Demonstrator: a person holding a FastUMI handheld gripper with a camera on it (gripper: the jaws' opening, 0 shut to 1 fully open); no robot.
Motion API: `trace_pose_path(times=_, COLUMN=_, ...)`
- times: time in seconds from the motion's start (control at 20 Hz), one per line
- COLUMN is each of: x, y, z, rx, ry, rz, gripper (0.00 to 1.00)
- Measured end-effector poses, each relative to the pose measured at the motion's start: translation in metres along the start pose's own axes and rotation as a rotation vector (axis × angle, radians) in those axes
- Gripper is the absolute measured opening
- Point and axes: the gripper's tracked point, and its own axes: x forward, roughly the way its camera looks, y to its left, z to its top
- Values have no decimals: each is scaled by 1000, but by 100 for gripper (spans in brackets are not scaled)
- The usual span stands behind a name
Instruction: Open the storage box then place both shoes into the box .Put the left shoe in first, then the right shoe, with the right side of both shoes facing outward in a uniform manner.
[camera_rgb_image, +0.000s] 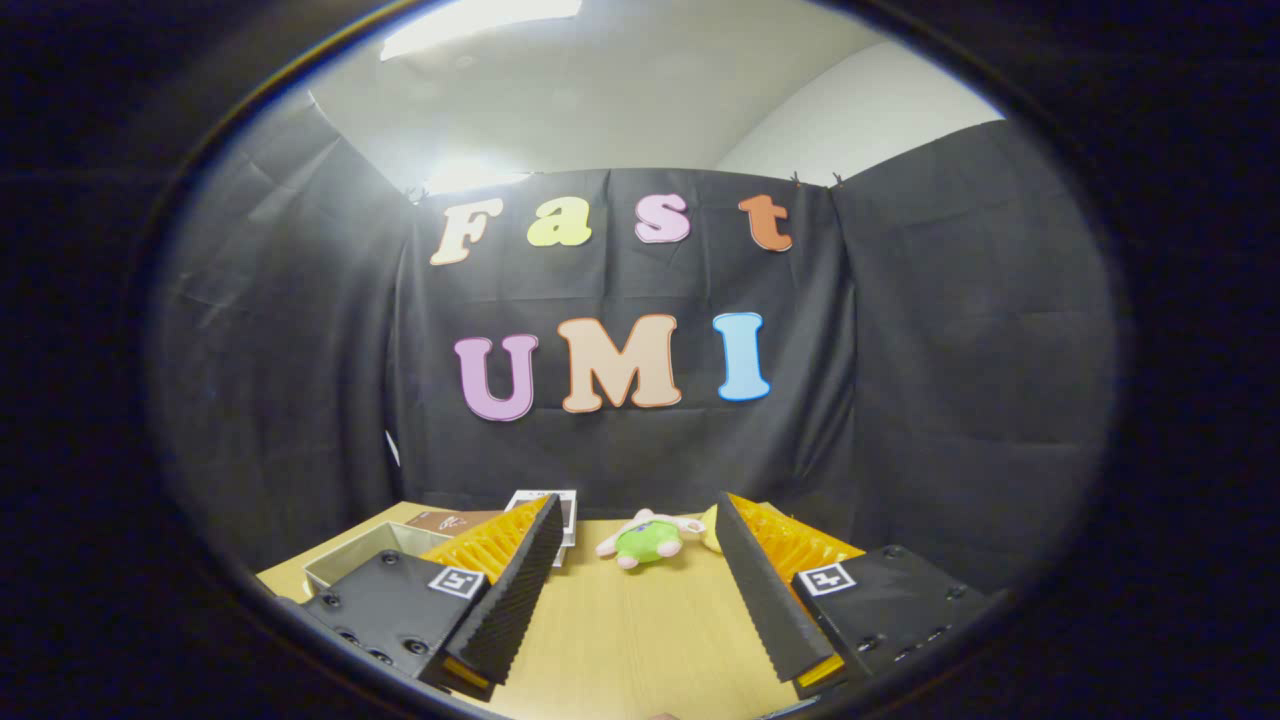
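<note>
My gripper is held above the wooden table with its two fingers spread wide apart and nothing between them. To the left of the left finger sits an open box with pale walls, partly hidden by the finger. I cannot make out any shoe from here.
A small green and pink plush toy lies on the table beyond the fingers, near the back wall. A brown flat item and a white card rest behind the left finger. Black cloth walls close the booth on all sides.
</note>
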Motion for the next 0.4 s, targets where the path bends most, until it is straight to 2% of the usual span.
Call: trace_pose_path(times=0.4, x=-2, y=-5, z=6, rx=-11, ry=-14, rz=1, gripper=98)
